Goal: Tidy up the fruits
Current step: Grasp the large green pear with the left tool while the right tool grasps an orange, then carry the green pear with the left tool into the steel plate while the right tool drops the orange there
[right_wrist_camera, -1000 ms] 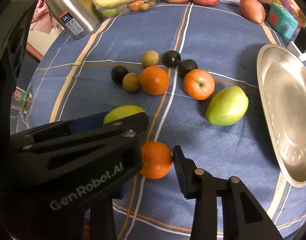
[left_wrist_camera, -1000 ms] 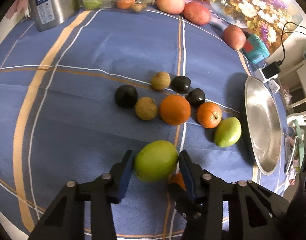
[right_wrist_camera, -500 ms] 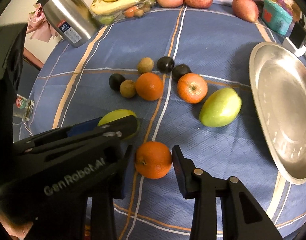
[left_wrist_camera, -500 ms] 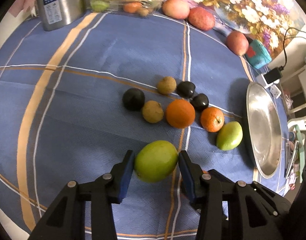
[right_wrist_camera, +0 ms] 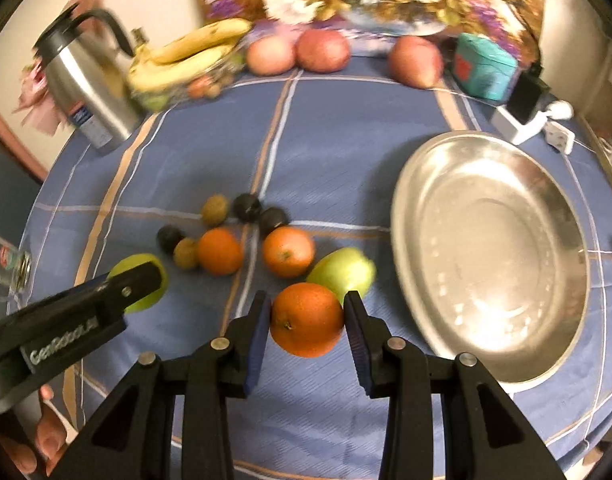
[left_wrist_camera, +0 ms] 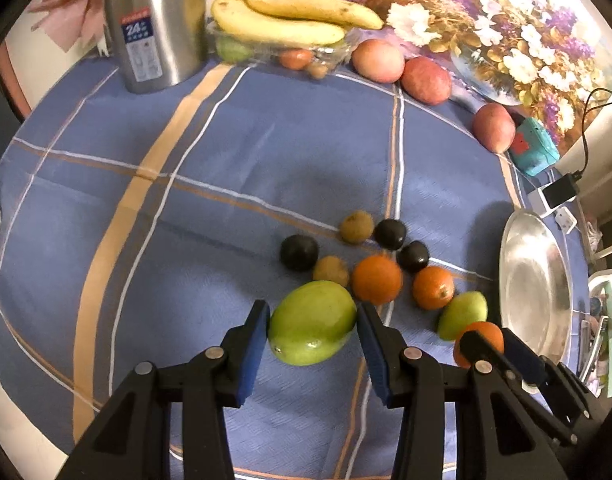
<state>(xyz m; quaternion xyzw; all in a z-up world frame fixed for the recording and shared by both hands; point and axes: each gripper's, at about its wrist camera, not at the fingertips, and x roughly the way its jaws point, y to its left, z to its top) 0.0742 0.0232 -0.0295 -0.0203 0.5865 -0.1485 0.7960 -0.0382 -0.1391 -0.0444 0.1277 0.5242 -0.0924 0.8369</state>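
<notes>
My left gripper [left_wrist_camera: 312, 330] is shut on a green mango [left_wrist_camera: 313, 323] and holds it above the blue cloth; the mango also shows in the right wrist view [right_wrist_camera: 139, 280]. My right gripper [right_wrist_camera: 308, 322] is shut on an orange [right_wrist_camera: 307, 319], lifted just left of the steel plate [right_wrist_camera: 490, 256]. On the cloth lie two oranges [right_wrist_camera: 219, 251] [right_wrist_camera: 288, 252], a second green mango [right_wrist_camera: 342, 274], two brown kiwis [left_wrist_camera: 356, 227] and three dark plums [left_wrist_camera: 299, 252].
A steel thermos [left_wrist_camera: 153, 20], bananas [left_wrist_camera: 281, 20] on a clear tray, three reddish fruits [left_wrist_camera: 426, 80], a teal box [left_wrist_camera: 532, 152] and a charger [left_wrist_camera: 554, 196] line the far edge. A glass [right_wrist_camera: 7, 274] stands at the left edge.
Both grippers have lifted their fruit off the cloth and risen. The right gripper has closed on the orange and moved right toward the plate.
</notes>
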